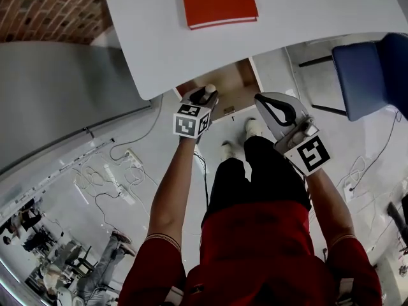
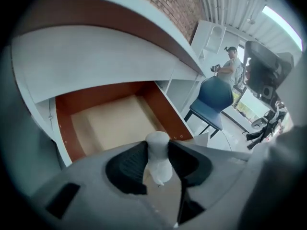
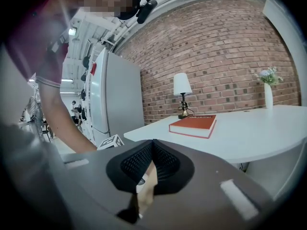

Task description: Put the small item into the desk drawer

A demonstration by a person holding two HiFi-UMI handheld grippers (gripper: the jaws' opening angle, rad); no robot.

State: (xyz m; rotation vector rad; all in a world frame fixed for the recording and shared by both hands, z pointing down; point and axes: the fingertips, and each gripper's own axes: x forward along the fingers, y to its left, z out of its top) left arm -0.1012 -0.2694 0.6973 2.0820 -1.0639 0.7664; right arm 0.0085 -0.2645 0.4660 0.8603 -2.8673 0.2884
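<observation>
A small white peg-shaped item (image 2: pixel 158 163) stands upright between the pads of my left gripper (image 2: pixel 158 145), which is shut on it. In the head view that left gripper (image 1: pixel 205 97) holds the item (image 1: pixel 210 88) over the front edge of the open desk drawer (image 1: pixel 233 81). The drawer (image 2: pixel 112 121) has brown walls and a bare tan bottom, and it juts out from under the white desk (image 1: pixel 299 11). My right gripper (image 1: pixel 262 102) hangs beside the drawer's right side. Its jaws (image 3: pixel 152 145) meet at the tips with nothing between them.
A red book (image 1: pixel 218 2) lies on the desk top, also seen as the book (image 3: pixel 194 124) near a small lamp (image 3: pixel 182 87) and a white vase (image 3: pixel 267 96). A blue chair (image 1: pixel 373 72) stands right of the drawer. Cables (image 1: pixel 115 171) lie on the floor. A person (image 2: pixel 232 64) stands far off.
</observation>
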